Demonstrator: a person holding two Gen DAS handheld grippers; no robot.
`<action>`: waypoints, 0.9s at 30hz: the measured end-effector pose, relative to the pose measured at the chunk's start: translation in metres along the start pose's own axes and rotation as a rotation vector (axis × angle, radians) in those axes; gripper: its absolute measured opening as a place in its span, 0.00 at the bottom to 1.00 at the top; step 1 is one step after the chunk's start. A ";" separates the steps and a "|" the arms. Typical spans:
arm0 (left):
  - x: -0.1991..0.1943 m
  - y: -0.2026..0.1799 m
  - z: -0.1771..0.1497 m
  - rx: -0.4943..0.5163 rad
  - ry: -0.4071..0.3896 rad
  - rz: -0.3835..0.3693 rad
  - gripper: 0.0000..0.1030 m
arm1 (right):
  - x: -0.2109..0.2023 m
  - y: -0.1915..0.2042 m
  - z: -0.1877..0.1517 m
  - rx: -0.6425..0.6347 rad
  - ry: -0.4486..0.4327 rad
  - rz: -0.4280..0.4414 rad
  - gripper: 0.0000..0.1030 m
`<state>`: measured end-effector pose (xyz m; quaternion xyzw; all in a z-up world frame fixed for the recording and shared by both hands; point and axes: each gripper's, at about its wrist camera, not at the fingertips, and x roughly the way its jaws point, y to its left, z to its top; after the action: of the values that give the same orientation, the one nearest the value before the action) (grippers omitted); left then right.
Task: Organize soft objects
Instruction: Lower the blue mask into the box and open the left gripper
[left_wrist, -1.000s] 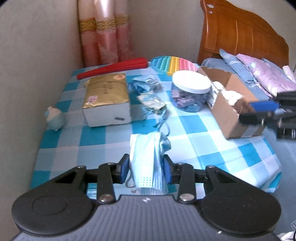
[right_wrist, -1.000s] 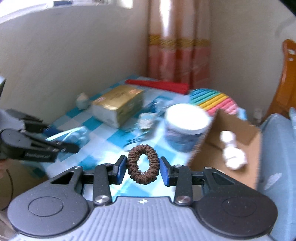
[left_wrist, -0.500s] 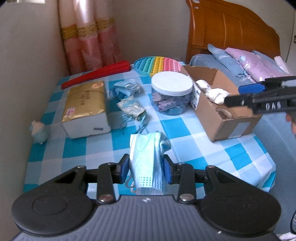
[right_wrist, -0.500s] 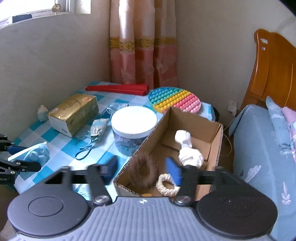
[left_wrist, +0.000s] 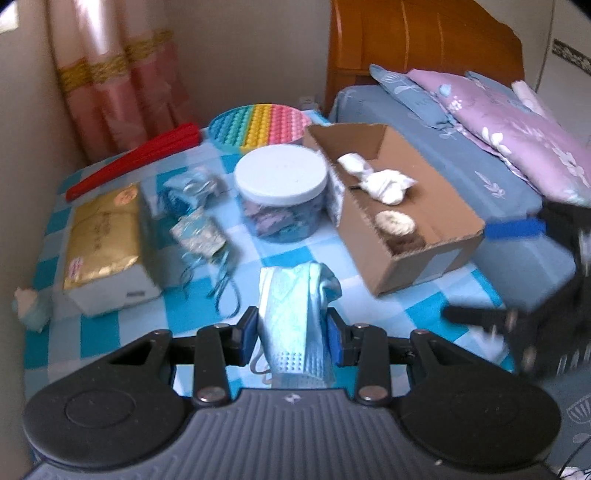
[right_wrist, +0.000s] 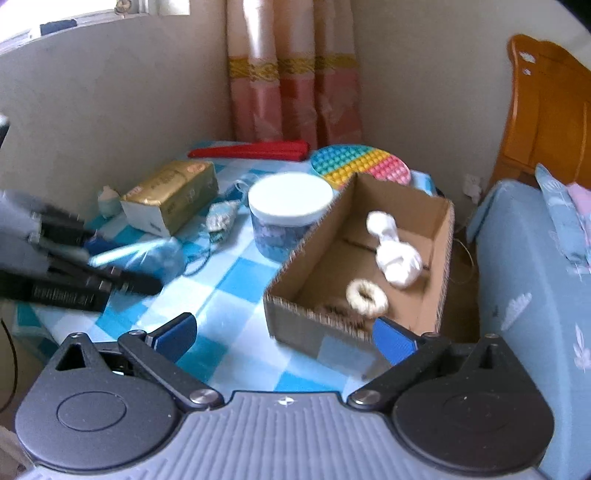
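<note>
Matt corrugated cardboard box (right_wrist: 436, 266); glossy gold-foil tissue pack (left_wrist: 101, 236); pleated, seemingly non-woven mask (left_wrist: 291, 325); checked cloth tablecloth (right_wrist: 236, 291).

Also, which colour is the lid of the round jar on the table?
White. The jar lid shows best in the right wrist view, beside the cardboard box.

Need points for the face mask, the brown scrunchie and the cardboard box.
face mask (left_wrist: 291, 314), left wrist view, on the pleated middle between the pads.
brown scrunchie (left_wrist: 407, 242), left wrist view, on its top, at the box's near end.
cardboard box (right_wrist: 439, 269), right wrist view, on the right wall.
</note>
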<state>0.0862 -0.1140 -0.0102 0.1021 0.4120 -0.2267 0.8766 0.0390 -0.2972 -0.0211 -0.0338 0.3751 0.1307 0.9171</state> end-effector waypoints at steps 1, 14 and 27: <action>0.002 -0.003 0.005 0.006 0.007 -0.001 0.36 | -0.001 0.001 -0.005 0.013 0.013 -0.005 1.00; 0.036 -0.063 0.093 0.069 0.136 -0.043 0.35 | -0.001 0.007 -0.037 0.063 0.078 0.011 1.00; 0.065 -0.081 0.117 0.053 0.107 0.006 0.77 | -0.007 -0.009 -0.045 0.114 0.057 0.032 1.00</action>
<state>0.1629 -0.2479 0.0157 0.1383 0.4517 -0.2290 0.8511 0.0061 -0.3145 -0.0486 0.0209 0.4085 0.1226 0.9043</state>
